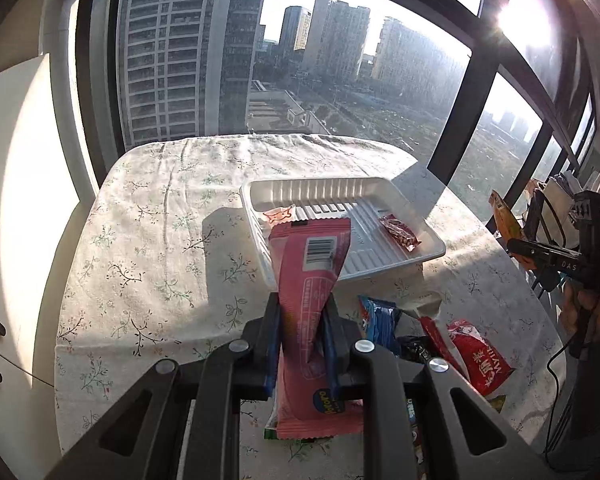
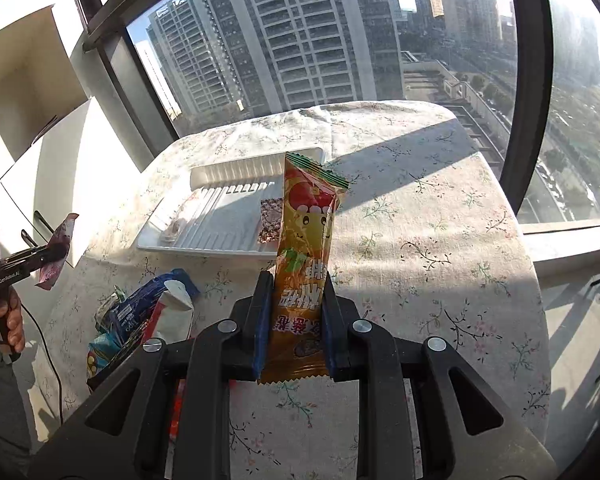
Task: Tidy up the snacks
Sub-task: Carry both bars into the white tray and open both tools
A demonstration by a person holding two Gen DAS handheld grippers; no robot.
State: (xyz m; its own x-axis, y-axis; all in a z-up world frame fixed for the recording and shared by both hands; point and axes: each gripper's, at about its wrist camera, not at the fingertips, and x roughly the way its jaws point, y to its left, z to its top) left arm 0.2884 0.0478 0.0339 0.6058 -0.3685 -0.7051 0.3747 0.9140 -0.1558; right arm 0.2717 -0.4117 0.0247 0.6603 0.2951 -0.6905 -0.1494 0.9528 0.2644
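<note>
We held one snack in each gripper above the table [image 1: 140, 216], which was covered with a floral cloth. The left gripper [image 1: 300, 312] was clamped on a pink wrapper [image 1: 312, 280], gripped across its middle so that the barcode end stood forward over the near rim of the white tray [image 1: 432, 240]. The right gripper [image 2: 296, 292] was clamped on a yellow packet [image 2: 308, 240], likewise pinched at mid-length with its crimped top pointing toward the tray. We judge that the mid-length grip kept each limp packet from folding under its own weight. The tray sat near the centre of the table and already contained a small red sachet [image 1: 398, 232] toward its right side and a small pale sachet [image 1: 278, 214] at its left, which left the ribbed middle free. The unsorted pile [image 1: 420, 336], comprising a blue bag, a red-and-white packet and others, lay on the cloth just beside the tray's near edge. We judge the step in hand to be the carry toward the tray, with release not yet made.
</note>
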